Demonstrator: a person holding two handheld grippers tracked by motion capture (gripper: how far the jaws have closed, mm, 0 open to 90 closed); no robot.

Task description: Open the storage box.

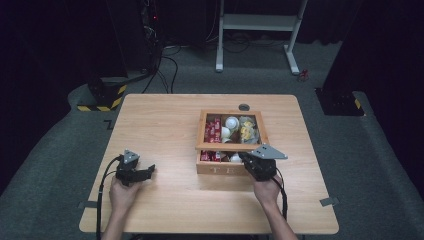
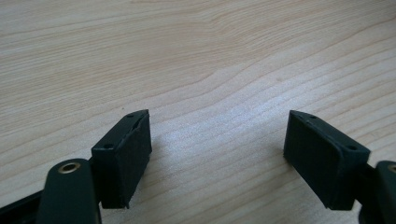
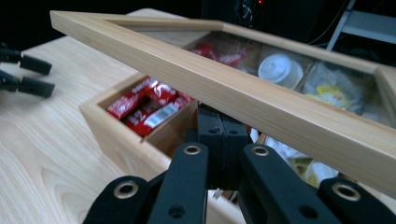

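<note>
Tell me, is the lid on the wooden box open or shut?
Partly open. The lid is lifted at its near edge, over the right gripper, so the red packets inside the wooden box show underneath.

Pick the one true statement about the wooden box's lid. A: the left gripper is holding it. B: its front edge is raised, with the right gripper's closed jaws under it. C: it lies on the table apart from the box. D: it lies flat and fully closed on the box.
B: the lid slopes up over the right gripper, whose jaws sit closed beneath its front edge, above the open box.
</note>
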